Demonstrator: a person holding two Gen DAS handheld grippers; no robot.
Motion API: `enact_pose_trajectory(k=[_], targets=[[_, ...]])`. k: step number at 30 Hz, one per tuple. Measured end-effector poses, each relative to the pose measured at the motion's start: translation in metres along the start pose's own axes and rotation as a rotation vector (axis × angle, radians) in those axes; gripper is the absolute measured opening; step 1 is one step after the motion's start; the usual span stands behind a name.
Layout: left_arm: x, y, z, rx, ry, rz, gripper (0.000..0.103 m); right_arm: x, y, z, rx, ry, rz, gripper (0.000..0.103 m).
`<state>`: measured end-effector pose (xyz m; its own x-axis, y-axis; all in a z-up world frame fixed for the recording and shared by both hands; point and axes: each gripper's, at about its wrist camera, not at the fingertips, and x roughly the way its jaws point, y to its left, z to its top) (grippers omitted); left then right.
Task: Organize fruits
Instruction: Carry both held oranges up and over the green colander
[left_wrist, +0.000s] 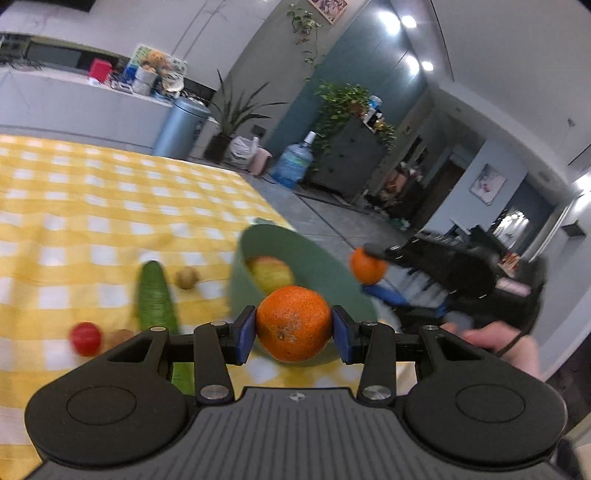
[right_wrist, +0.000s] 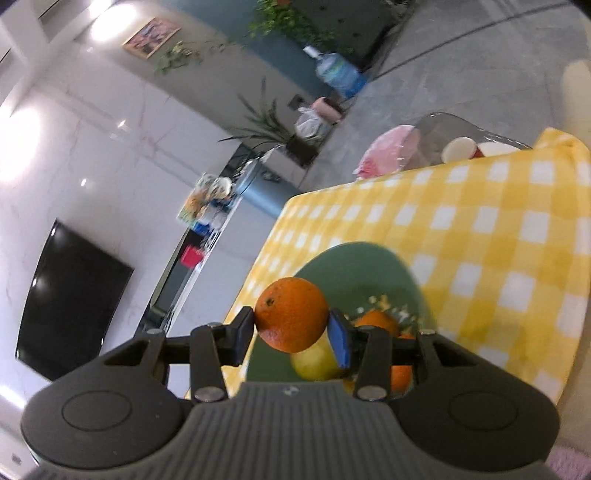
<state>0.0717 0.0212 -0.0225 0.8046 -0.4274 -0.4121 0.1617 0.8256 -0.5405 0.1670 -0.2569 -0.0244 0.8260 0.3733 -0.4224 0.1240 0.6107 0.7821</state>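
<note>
So the green bowl (left_wrist: 295, 258) is the thing to orient by here, sitting near the edge of the table with the yellow checked cloth (left_wrist: 92, 206). Far out to the left of the bowl there's a small red fruit (left_wrist: 86, 338) with a little brownish one (left_wrist: 120, 336) touching or just beside it, hard to say which with the blur. Closer to the bowl is a cucumber (left_wrist: 155, 299), lying flat with its long axis running from the near side of the table toward the far side, roughly parallel to the bowl's left wall. Between the cucumber and the bowl sits a small tan round fruit (left_wrist: 187, 277), maybe a kiwi, too blurry to swear to.

Inside the bowl: a yellowish-red apple (left_wrist: 271, 273) against the left wall, and from the other view a yellow fruit (right_wrist: 317, 363) plus at least one more orange piece (right_wrist: 378, 321) further in.

The left gripper (left_wrist: 294, 330) is pinching an orange (left_wrist: 293, 323) between its blue pads, held just in front of the bowl's near rim, stem dimple facing down-left. To the right of the bowl, the right gripper (right_wrist: 291, 328) is clamped on a second orange (right_wrist: 291, 314), up above the bowl, its dimple turned to the upper left. A hand (left_wrist: 498, 343) shows behind that gripper.
</note>
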Motion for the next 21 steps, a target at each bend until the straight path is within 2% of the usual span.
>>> enact_pose_trajectory(k=[3,6,9,10,13,17,21], targets=[[0.013,-0.011,-0.001,-0.001,0.02,-0.026,0.049,0.012,-0.007,0.005,0.029,-0.003,-0.01,0.041],[0.03,-0.02,0.001,0.004,0.076,-0.058,0.049,0.022,-0.013,0.008,0.057,0.007,-0.007,0.041],[0.043,-0.027,0.005,0.004,0.076,-0.069,0.049,0.029,-0.012,0.009,0.041,-0.022,-0.024,0.05],[0.049,-0.03,0.005,0.013,0.084,-0.064,0.049,0.03,-0.013,0.01,0.044,-0.022,-0.019,0.055],[0.068,-0.038,0.003,0.038,0.125,-0.024,0.049,0.03,-0.015,0.013,0.067,-0.017,0.014,0.058],[0.09,-0.045,-0.002,0.054,0.167,0.003,0.049,0.029,-0.028,0.022,0.15,-0.013,0.064,0.058],[0.099,-0.048,-0.003,0.077,0.182,0.014,0.049,0.021,-0.034,0.027,0.181,-0.039,0.064,0.058]])
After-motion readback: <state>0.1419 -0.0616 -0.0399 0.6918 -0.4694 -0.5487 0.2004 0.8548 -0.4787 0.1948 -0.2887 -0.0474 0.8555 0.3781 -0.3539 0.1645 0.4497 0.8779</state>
